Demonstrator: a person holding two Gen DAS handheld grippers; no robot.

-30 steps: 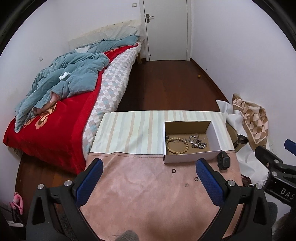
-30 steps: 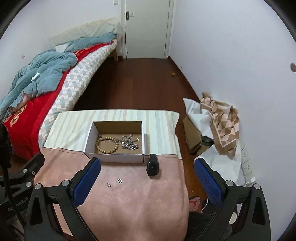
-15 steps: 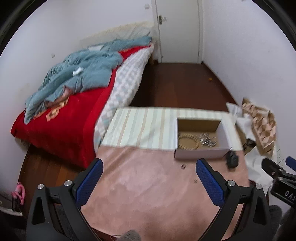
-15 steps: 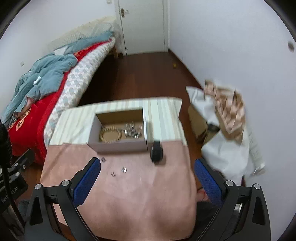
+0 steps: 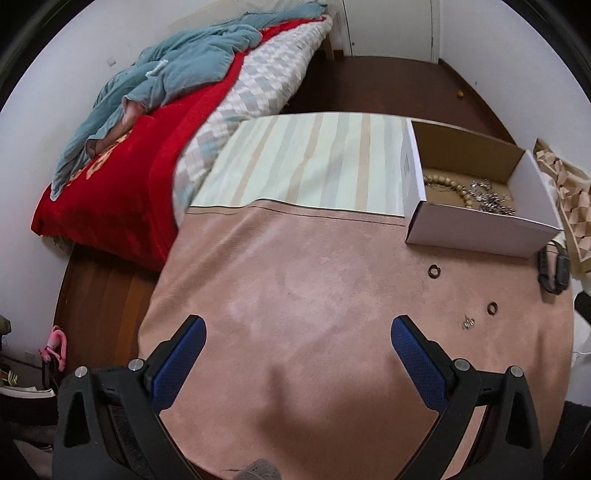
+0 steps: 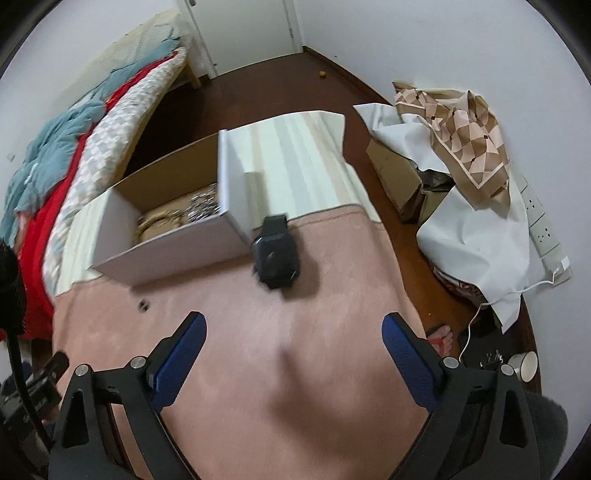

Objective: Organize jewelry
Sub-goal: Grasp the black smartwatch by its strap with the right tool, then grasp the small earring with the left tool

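Jewelry lies loose on the pink cloth (image 5: 295, 288): the left gripper (image 5: 298, 332) hovers spread wide and empty, two rings (image 5: 434, 271) and a small silver piece (image 5: 467, 323) ahead to its right. The right gripper (image 6: 291, 330), likewise spread, faces the black watch (image 6: 275, 254) beside the white box (image 6: 166, 236) of beads and chains.

A home bedroom — unmade bed (image 5: 192, 110), door (image 6: 240, 29), wooden floor (image 5: 388, 81).
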